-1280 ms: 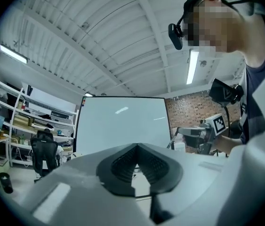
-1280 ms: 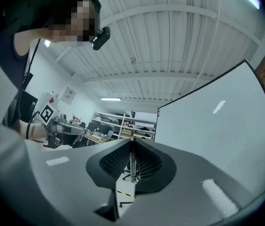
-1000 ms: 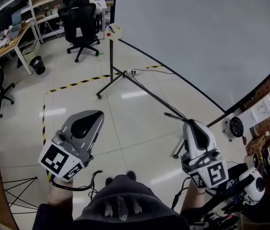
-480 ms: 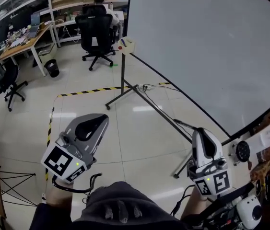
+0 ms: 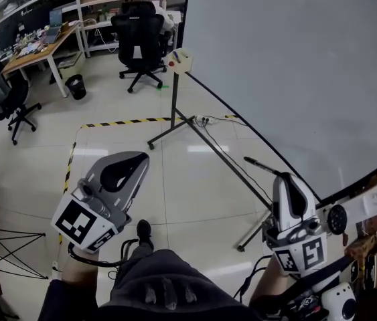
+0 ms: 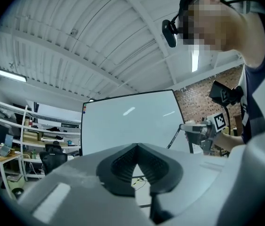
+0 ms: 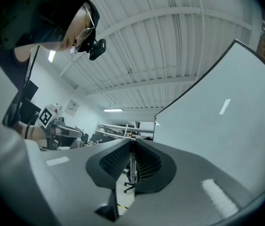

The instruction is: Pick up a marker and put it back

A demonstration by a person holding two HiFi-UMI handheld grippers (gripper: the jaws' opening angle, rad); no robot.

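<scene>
Slim dark marker (image 7: 132, 167), clamped between the narrowly parted jaws of the right gripper (image 7: 132, 145). In the head view, its end projects beyond the jaws beside the large white whiteboard (image 5: 295, 65), above the glossy tiled floor (image 5: 188, 179). Left gripper (image 6: 136, 146): jaws closed together, nothing between them.

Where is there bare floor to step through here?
Bare tiles lie inside the striped tape, left of the base bar under the whiteboard. Crowded: stand legs and a cable at the bar's far end, office chairs by the desk.
</scene>
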